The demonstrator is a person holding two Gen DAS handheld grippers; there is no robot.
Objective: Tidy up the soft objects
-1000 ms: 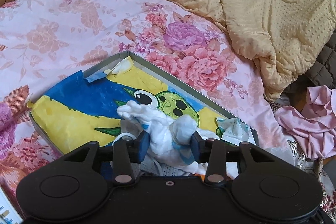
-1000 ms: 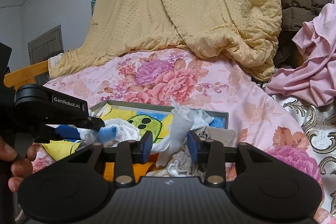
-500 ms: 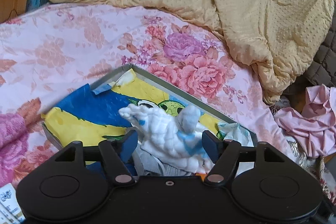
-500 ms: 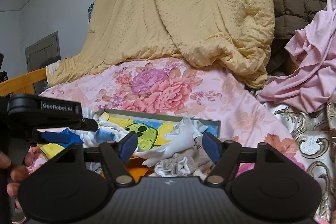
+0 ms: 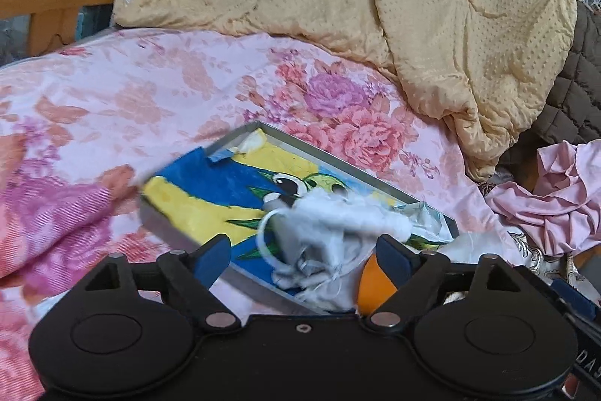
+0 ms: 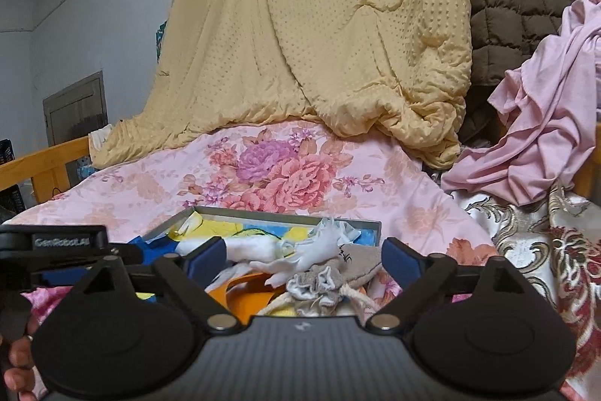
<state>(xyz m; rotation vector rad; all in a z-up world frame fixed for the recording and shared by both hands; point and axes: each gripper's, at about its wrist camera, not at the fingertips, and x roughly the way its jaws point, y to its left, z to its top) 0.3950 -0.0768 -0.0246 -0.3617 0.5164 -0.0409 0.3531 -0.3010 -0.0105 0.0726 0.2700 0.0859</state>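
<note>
The left tongs (image 6: 71,252) carry the readable label "GenRobot.AI" on their black side.

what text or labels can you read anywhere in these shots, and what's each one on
"GenRobot.AI", blurred but legible, on the black body of the left gripper seen in the right wrist view.
"DAS", cut off by the frame edge, on a dark object at the lower right of the left wrist view.
Dark marks on the beige pouch: too small to read.

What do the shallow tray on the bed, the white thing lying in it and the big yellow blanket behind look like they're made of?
Tray: probably thin metal or stiff card, with a grey matte rim and straight folded walls.
White thing: soft knitted or terry fabric, fuzzy and crumpled; motion blur hides the weave.
Yellow blanket: plush synthetic fleece, going by its raised dot texture and soft heavy folds.
</note>
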